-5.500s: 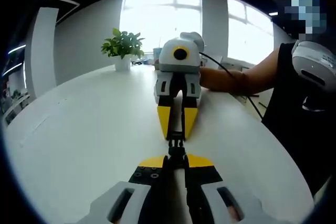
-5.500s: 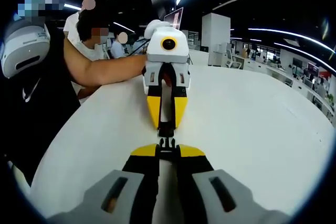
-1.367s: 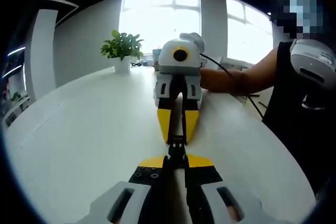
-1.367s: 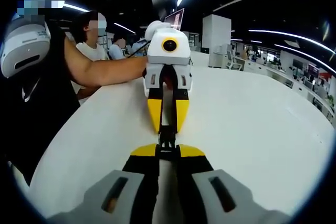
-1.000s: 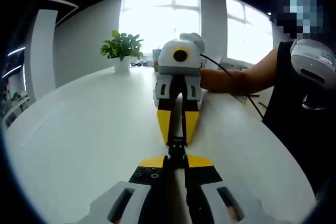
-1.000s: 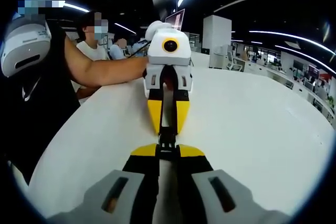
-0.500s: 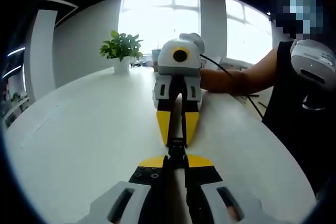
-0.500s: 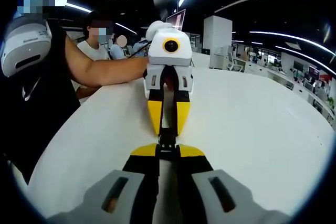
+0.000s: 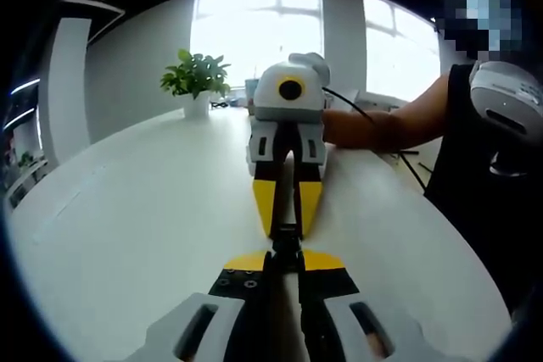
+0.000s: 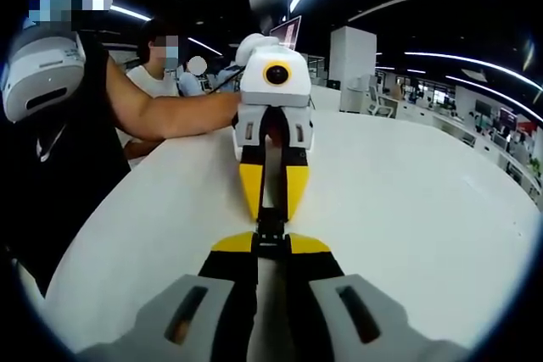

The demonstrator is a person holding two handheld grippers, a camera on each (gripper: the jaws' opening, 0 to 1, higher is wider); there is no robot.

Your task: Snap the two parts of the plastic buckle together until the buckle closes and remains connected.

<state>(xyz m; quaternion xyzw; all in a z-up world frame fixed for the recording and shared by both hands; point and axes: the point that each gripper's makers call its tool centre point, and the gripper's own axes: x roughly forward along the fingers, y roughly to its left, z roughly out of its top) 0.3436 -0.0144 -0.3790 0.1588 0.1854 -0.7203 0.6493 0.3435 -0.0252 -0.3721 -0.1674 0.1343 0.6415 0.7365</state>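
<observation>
buckle (image 9: 285, 239): 1, two parts joined | left claw (image 9: 284, 262), right claw (image 10: 270, 247): 2, each clamping it | table (image 9: 136, 209): 1

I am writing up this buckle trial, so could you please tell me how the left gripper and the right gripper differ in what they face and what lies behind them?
The left gripper faces bright windows and a potted plant; the right gripper faces a dim open office. In the left gripper view the person's arm comes in from the right; in the right gripper view, from the left. Both are shut on the black buckle, nose to nose above the white table.
</observation>
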